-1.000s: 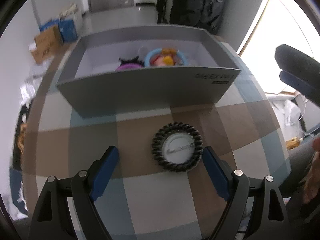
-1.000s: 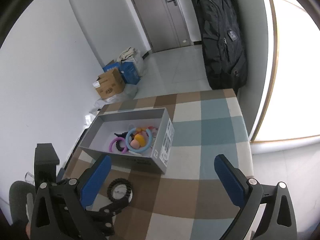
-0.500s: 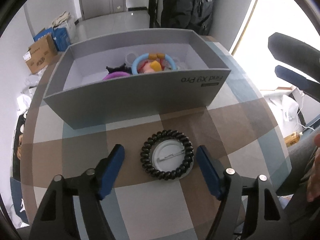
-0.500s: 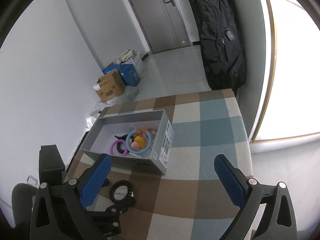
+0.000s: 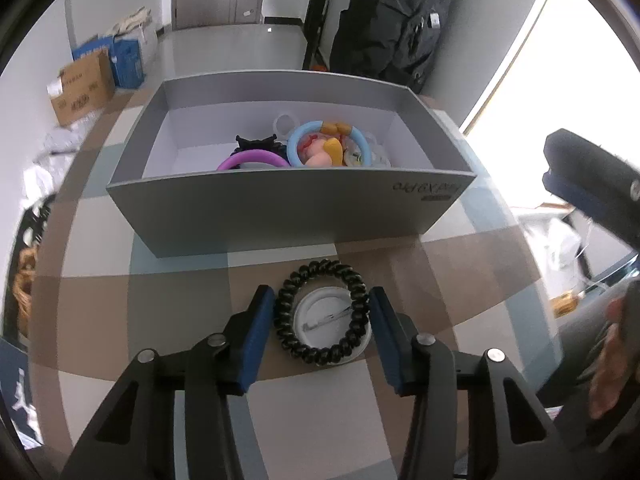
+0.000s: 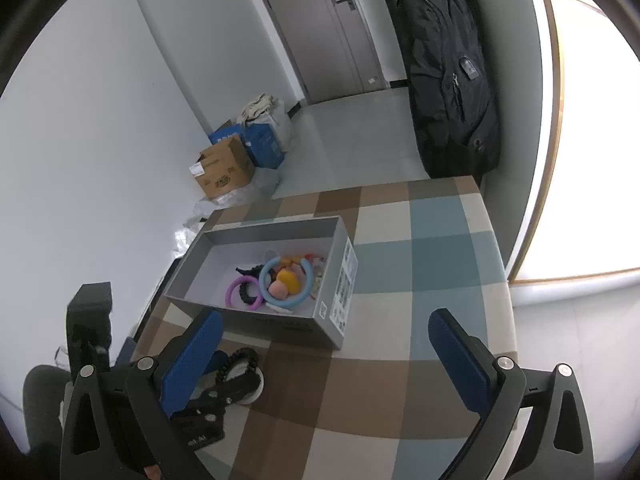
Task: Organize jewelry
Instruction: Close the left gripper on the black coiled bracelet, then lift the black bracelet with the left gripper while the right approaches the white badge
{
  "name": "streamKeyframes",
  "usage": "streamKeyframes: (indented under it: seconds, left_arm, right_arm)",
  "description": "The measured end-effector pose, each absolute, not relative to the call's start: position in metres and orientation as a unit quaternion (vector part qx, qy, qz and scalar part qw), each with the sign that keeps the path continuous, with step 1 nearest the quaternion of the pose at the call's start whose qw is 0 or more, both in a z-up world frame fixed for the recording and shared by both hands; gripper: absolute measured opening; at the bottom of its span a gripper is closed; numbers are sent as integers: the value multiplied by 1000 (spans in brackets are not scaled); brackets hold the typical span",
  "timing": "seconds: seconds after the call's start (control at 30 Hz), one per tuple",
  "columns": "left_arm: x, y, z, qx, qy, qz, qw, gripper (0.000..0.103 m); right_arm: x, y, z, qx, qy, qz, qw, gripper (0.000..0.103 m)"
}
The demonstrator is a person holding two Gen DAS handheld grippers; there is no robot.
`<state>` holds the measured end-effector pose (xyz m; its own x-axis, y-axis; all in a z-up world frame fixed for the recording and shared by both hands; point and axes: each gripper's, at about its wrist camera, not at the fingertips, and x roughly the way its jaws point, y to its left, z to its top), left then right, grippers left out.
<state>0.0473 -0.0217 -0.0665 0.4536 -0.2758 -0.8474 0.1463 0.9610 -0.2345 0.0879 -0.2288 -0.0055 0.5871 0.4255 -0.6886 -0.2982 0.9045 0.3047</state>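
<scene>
Left hand-held gripper (image 5: 321, 322) brackets the hair tie (image 5: 321, 317) and badge (image 5: 325, 322), spread, not yet pinching; right hand-held gripper (image 6: 324, 354) waits spread wide, empty.

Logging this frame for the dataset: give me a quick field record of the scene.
left gripper: open, fingers flank the coil tie, closing in
badge: white, inside the tie, on the table
right gripper: open, empty, above the table
box: grey, open, holds the purple ring, blue ring, other pieces
</scene>
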Motion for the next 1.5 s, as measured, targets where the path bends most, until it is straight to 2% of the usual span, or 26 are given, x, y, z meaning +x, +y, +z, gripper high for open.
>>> streamKeyframes:
  seconds: [0.4, 0.77, 1.07, 1.23, 1.37, 1.5]
  left_arm:
    - [49, -4, -48, -116, 503, -123, 848, 40]
    - [45, 47, -3, -214, 435, -116, 867, 40]
    - [44, 71, 1, -243, 414, -119, 869, 40]
    - [41, 79, -1, -255, 415, -118, 865, 40]
    - [40, 82, 0, -259, 414, -120, 864, 40]
    - [42, 80, 1, -254, 414, -120, 866, 40]
  right_arm:
    - [89, -216, -18, 64, 431, 213, 874, 103]
    - [82, -188, -45, 20, 475, 244, 845, 103]
    - [67, -135, -64, -66, 490, 306, 813, 89]
    - [61, -114, -76, -112, 490, 302, 810, 87]
    - [55, -105, -77, -142, 476, 297, 816, 77]
    - [54, -106, -76, -141, 473, 300, 817, 73]
